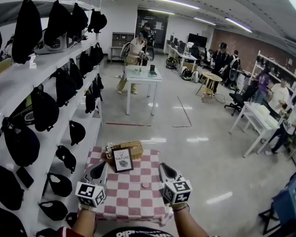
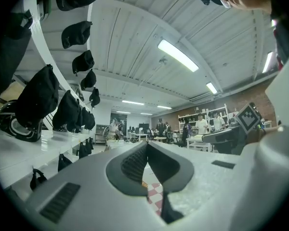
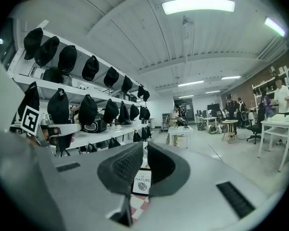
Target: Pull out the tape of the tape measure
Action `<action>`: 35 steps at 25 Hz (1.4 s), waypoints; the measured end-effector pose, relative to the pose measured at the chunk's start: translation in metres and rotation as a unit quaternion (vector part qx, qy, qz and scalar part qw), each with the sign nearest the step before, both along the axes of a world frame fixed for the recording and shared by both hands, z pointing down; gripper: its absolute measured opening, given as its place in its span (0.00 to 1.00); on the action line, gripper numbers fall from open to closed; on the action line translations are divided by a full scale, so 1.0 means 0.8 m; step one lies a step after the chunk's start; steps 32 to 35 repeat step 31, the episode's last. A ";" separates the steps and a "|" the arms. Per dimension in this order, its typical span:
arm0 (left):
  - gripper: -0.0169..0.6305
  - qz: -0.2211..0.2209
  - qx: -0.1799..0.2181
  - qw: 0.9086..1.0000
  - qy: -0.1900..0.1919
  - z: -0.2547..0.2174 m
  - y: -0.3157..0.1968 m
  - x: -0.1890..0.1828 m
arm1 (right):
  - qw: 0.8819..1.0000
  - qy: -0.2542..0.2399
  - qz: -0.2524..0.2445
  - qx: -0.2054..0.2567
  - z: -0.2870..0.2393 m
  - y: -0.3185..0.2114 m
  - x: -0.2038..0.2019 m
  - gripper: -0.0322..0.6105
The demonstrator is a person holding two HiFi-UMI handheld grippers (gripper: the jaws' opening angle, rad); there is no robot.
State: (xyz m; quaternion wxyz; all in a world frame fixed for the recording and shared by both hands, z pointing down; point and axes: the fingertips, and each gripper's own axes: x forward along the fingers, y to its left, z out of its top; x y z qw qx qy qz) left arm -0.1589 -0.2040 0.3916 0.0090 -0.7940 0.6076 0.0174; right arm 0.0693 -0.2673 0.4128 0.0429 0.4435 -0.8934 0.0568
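Observation:
A small pale round object [image 1: 145,185], too small to identify, lies on the red-and-white checked cloth [image 1: 133,199] between my two grippers. In the head view my left gripper [image 1: 102,166] is over the cloth's left side, my right gripper [image 1: 164,168] over its right side. Both are raised and touch nothing. The left gripper [image 2: 147,146] has its pads together with nothing between them. The right gripper [image 3: 145,146] also has its pads closed, with only a thin slit and nothing in it. Neither gripper view shows a tape measure.
A wicker basket [image 1: 130,147] stands at the cloth's far edge with a framed card [image 1: 122,160] leaning in front of it; the card [image 3: 142,182] shows below the right jaws. White shelves [image 1: 19,78] with black bags line the left. People and a white table [image 1: 143,75] are farther off.

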 end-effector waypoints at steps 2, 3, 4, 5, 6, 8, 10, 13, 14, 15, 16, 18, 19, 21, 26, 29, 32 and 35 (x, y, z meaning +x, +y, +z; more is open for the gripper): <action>0.03 0.001 -0.002 1.000 0.000 0.001 0.000 -0.001 | 1.000 0.002 0.003 0.004 -0.002 0.000 0.000 0.05; 0.03 0.001 -0.003 1.000 0.001 0.002 0.000 -0.001 | 1.000 0.004 0.004 0.007 -0.002 0.001 -0.001 0.04; 0.03 0.001 -0.003 1.000 0.001 0.003 0.000 -0.002 | 1.000 0.008 0.005 0.011 -0.003 0.002 -0.002 0.03; 0.03 0.001 -0.003 1.000 0.001 0.003 0.000 -0.002 | 1.000 0.012 0.005 0.015 -0.004 0.002 -0.002 0.03; 0.03 0.001 -0.003 1.000 0.002 0.003 0.000 -0.003 | 1.000 0.016 0.006 0.017 -0.005 0.003 -0.004 0.03; 0.03 0.003 -0.002 1.000 0.003 0.002 -0.001 -0.004 | 1.000 0.019 0.004 0.017 -0.006 0.005 -0.007 0.03; 0.03 0.004 -0.002 1.000 0.003 0.002 -0.001 -0.005 | 1.000 0.019 0.001 0.016 -0.007 0.006 -0.010 0.03; 0.03 0.005 -0.002 1.000 0.003 0.002 -0.003 -0.006 | 1.000 0.017 0.001 0.014 -0.007 0.007 -0.011 0.03; 0.04 0.005 -0.002 1.000 0.003 0.002 -0.003 -0.005 | 1.000 0.016 0.002 0.013 -0.007 0.007 -0.010 0.03; 0.03 0.006 -0.001 1.000 0.003 0.002 -0.004 -0.005 | 1.000 0.015 0.003 0.012 -0.007 0.007 -0.008 0.03; 0.03 0.007 0.000 1.000 0.004 0.001 -0.005 -0.005 | 1.000 0.014 0.003 0.011 -0.007 0.008 -0.007 0.03; 0.03 0.008 0.002 1.000 0.004 -0.001 -0.006 -0.003 | 1.000 0.012 0.005 0.010 -0.008 0.008 -0.003 0.03; 0.03 0.010 0.003 1.000 0.004 -0.002 -0.006 -0.001 | 1.000 0.011 0.006 0.009 -0.008 0.009 -0.001 0.03; 0.03 0.014 0.003 1.000 0.004 -0.002 -0.008 0.003 | 1.000 0.010 0.009 0.007 -0.008 0.011 0.005 0.03; 0.03 0.020 0.001 1.000 0.006 0.000 -0.011 0.007 | 1.000 0.011 0.014 0.004 -0.005 0.012 0.010 0.03; 0.03 0.024 0.001 1.000 0.008 0.001 -0.012 0.012 | 1.000 0.012 0.015 0.005 -0.007 0.013 0.013 0.03; 0.03 0.024 0.001 1.000 0.009 0.003 -0.011 0.014 | 1.000 0.013 0.015 0.005 -0.008 0.014 0.014 0.03; 0.03 0.024 0.001 1.000 0.009 0.003 -0.011 0.014 | 1.000 0.013 0.015 0.005 -0.008 0.014 0.014 0.03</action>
